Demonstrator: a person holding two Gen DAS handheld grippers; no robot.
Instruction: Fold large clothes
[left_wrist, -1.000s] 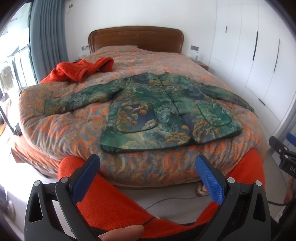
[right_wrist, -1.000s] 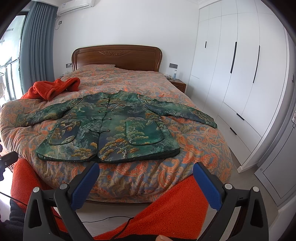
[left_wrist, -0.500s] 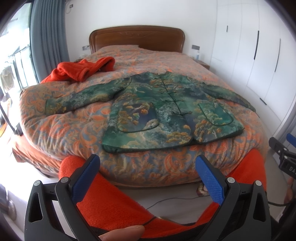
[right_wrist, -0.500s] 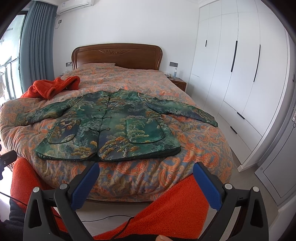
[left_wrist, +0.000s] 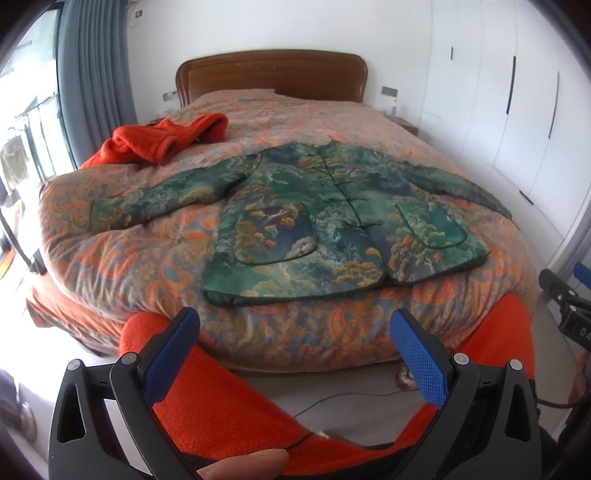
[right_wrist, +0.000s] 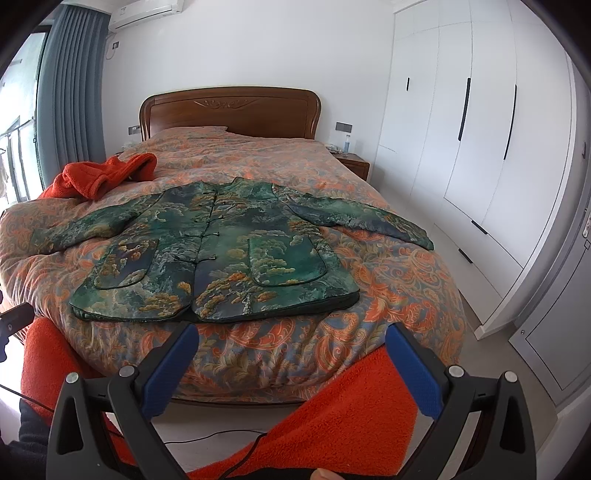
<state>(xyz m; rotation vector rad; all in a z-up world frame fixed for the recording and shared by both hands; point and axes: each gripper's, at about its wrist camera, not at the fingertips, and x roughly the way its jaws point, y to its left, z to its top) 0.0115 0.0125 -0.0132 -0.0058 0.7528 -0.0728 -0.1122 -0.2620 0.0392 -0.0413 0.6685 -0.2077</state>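
Blue textured pads line the two fingers of the left hand-held gripper (left_wrist: 295, 354), which are spread wide with nothing between them, held off the foot of the bed (left_wrist: 110, 266) and clear of the bedding. In its own view the right hand-held gripper (right_wrist: 291, 365) stands the same way, blue pads far apart and empty, also short of the mattress edge. Beneath both, orange-red fleece sleeves (right_wrist: 351, 413) of the person fill the lower part of each view, and a thumb tip (left_wrist: 243, 463) shows at the bottom edge of the left view. A thin dark cable (left_wrist: 340, 400) trails across the pale floor under the bed's foot. Beyond the fingers lies the green patterned jacket (right_wrist: 229, 258), spread flat and face up on the orange paisley quilt near the foot of the bed, hem toward the cameras, front closed with knot buttons, two patch pockets showing, and both sleeves stretched out to the sides. Farther up the bed on the left, well apart from the jacket's body, sits a crumpled orange-red fleece garment (right_wrist: 107, 175). A carved wooden headboard (right_wrist: 229, 110) closes the far end, grey curtains (right_wrist: 70, 92) hang at the left, and white wardrobe doors (right_wrist: 472, 122) run along the right wall.
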